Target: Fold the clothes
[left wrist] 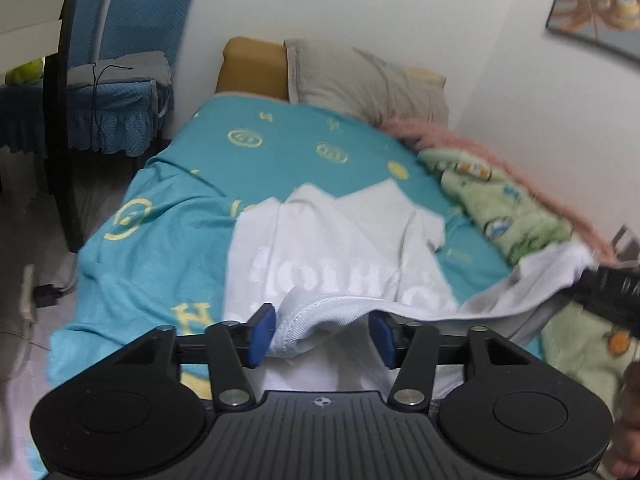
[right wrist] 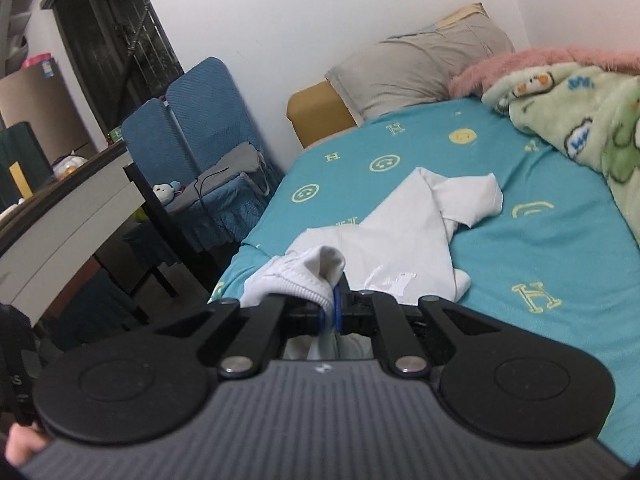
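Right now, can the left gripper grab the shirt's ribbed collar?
Probably yes. The left gripper is open, and the ribbed collar of the white shirt already sits between its blue pads, with nothing in the way.

The left gripper holds its blue pads spread wide — cloth bunched between them, loose. The right gripper has its pads pressed together on a fold, with a hand behind it.

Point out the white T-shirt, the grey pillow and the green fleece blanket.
white T-shirt (left wrist: 340,236), left wrist view, on its flat body.
grey pillow (right wrist: 420,68), right wrist view, on its front face.
green fleece blanket (right wrist: 580,120), right wrist view, on its printed folds.
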{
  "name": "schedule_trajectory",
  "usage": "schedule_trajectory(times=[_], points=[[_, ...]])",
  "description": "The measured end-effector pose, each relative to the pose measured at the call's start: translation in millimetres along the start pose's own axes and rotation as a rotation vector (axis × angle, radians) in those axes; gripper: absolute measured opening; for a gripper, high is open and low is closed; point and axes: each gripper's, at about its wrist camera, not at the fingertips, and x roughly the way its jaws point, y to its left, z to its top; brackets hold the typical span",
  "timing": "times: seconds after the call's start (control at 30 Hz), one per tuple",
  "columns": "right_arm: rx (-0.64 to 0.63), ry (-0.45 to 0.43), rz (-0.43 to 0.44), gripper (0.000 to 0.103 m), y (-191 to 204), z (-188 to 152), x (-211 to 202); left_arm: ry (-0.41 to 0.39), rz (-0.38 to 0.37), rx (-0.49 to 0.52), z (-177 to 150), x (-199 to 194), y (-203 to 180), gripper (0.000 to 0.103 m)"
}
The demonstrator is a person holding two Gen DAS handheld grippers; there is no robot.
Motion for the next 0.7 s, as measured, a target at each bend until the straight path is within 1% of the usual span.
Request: schedule_trajectory(times=[0.13, 0.2, 0.3, 0.33, 0.37, 0.4, 0.5, 0.63, 0.7], points=[[-0.003, -0.06, -0.014, 0.008, -1.1, 1.2, -9.1, -0.069, 0.076, -0.044, 1.4, 13.9, 1.1, 0.056], [-0.017, -0.081, -0.009, 0.008, 1.2, 2.1, -13.6, -0.106, 0.093, -0.081, 3.5, 16.8, 3.4, 0.056], [-0.07, -0.108, 0.021, 0.008, 11.1, -0.2, -19.7, -0.122, 0.075, -0.121, 6.9, 20.5, 5.5, 0.055], [-0.09, -0.117, 0.031, 0.008, 14.8, -1.1, -21.8, -0.126, 0.059, -0.129, 7.2, 21.0, 4.7, 0.055], [-0.109, -0.126, 0.042, 0.008, 18.4, -2.0, -23.9, -0.127, 0.041, -0.128, 7.3, 21.3, 3.2, 0.055], [-0.128, -0.136, 0.052, 0.008, 22.1, -3.0, -25.9, -0.122, 0.044, -0.124, 6.7, 22.9, 1.7, 0.055], [-0.186, -0.163, 0.084, 0.008, 33.0, -5.7, -32.1, -0.095, 0.07, -0.127, 2.7, 30.5, 0.2, 0.056], [-0.245, -0.203, 0.1, 0.008, 46.0, -9.6, -36.8, -0.042, 0.098, -0.091, -5.1, 47.5, 1.8, 0.056], [-0.257, -0.202, 0.099, 0.008, 50.3, -11.0, -37.1, -0.036, 0.148, -0.106, -6.2, 51.4, 4.8, 0.056]])
